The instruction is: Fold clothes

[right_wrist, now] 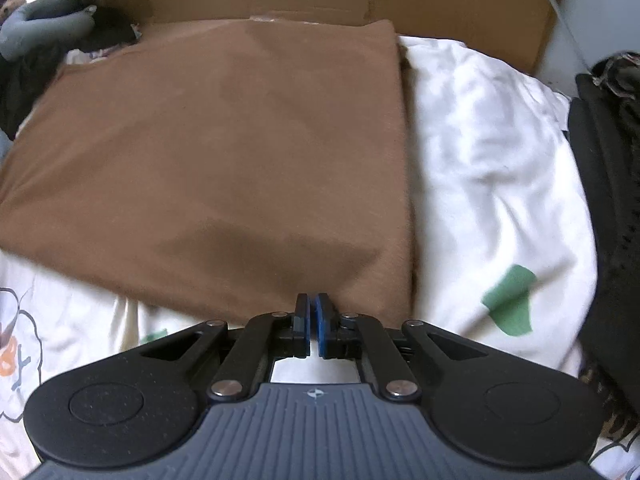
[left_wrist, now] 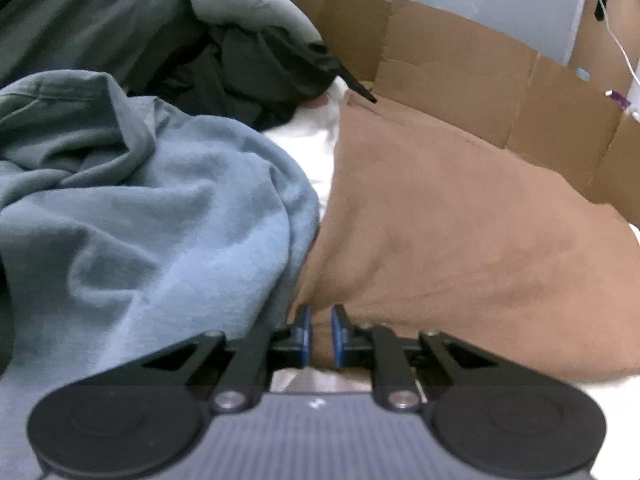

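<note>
Both grippers [left_wrist: 320,320] [right_wrist: 313,308] angle down (jaws narrow) at brown garment [right_wrist: 224,152].

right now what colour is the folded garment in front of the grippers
Plain brown garment, no print visible; it shows best in the right wrist view, lying on white bedding.

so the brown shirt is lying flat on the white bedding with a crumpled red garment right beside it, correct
Not quite: the crumpled garment beside the brown shirt is blue-grey, not red, as the left wrist view shows. The rest stands: the right wrist view shows the brown shirt lying flat on the white bedding.
</note>
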A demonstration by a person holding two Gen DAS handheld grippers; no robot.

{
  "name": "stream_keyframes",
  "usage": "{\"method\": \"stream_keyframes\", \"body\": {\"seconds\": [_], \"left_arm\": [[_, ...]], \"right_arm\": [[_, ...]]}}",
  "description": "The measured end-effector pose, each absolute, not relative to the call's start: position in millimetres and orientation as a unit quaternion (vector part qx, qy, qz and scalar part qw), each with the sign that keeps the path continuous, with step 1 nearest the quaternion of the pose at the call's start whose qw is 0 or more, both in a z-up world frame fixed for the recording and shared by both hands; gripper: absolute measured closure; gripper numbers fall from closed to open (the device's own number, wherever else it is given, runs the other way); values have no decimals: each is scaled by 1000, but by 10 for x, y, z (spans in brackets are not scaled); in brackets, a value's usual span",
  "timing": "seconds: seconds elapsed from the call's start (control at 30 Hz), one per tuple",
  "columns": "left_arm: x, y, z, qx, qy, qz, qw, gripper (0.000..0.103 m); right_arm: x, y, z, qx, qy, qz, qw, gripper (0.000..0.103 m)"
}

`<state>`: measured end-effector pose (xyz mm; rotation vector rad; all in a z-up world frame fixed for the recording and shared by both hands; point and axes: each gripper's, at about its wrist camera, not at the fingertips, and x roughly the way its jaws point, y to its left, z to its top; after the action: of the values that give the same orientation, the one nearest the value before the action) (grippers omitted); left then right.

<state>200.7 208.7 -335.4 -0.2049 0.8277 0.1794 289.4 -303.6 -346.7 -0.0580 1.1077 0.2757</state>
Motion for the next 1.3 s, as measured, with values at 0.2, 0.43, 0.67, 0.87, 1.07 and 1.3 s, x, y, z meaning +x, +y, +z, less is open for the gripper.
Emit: {"method": "stream_keyframes", "body": {"seconds": [0.2,0.43,0.67,0.87,1.07,1.3], "left_arm": [[1840,2049,-3188,-100,395,95,908,49],[1812,2027,-2910,-134,383,103,908,44],[1890,1932,-2701,-164,388,103,901,40],[1876,2001,-2744,-211,396,98,888,42],[1856,2155,-2940,-269,397,97,872,44],[1755,2361,-3256,-362,392,103,839,44]], "right_arm": [[2793,-3165,-3244,-14,533,108,839,95],[2775,-3260,-2797,60,509,77,855,55],[2799,-3366,-2800,182,509,37,840,55],[2533,-3478,-2924,306,466,-6,830,55],[2132,-3530,-3219,405,424,-36,810,55],[1658,-3746,-3798,564,342,-79,747,54]]}}
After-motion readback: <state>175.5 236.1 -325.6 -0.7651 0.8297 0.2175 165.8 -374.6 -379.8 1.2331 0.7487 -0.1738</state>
